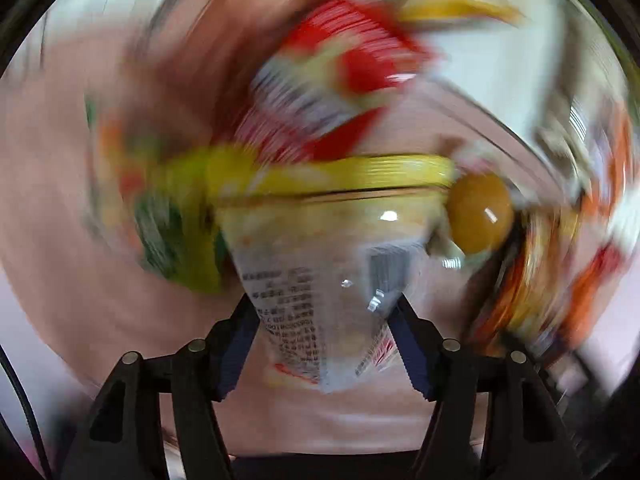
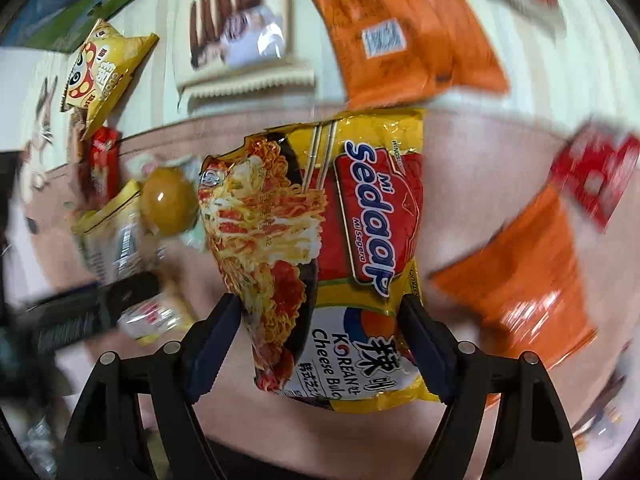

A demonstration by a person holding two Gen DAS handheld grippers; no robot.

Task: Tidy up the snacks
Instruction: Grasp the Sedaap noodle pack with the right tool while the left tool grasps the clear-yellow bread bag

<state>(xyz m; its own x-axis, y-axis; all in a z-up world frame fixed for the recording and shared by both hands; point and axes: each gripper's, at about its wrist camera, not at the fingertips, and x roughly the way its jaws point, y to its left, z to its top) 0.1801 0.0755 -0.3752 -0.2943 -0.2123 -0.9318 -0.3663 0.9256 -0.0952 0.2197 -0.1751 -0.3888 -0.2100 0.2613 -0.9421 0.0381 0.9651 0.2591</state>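
In the left wrist view, which is heavily blurred, my left gripper [image 1: 322,320] is shut on the narrow end of a clear snack packet [image 1: 320,240] with a yellow top band and printed text. A brown egg-shaped snack [image 1: 480,216] lies just to its right. In the right wrist view my right gripper [image 2: 320,308] is shut on a yellow and red Mi Sedaap noodle packet [image 2: 340,240], its pads pressing both side edges. The same brown egg-shaped snack [image 2: 170,200] and clear packet [image 2: 116,236] show at the left, over a pink surface [image 2: 480,152].
Two orange packets [image 2: 400,28] [image 2: 528,276], a cream packet of chocolate sticks [image 2: 236,24], a small yellow packet [image 2: 104,68] and red packets [image 2: 596,172] lie around. A red and white packet [image 1: 340,92] and a green and yellow one [image 1: 172,216] lie beyond the left gripper.
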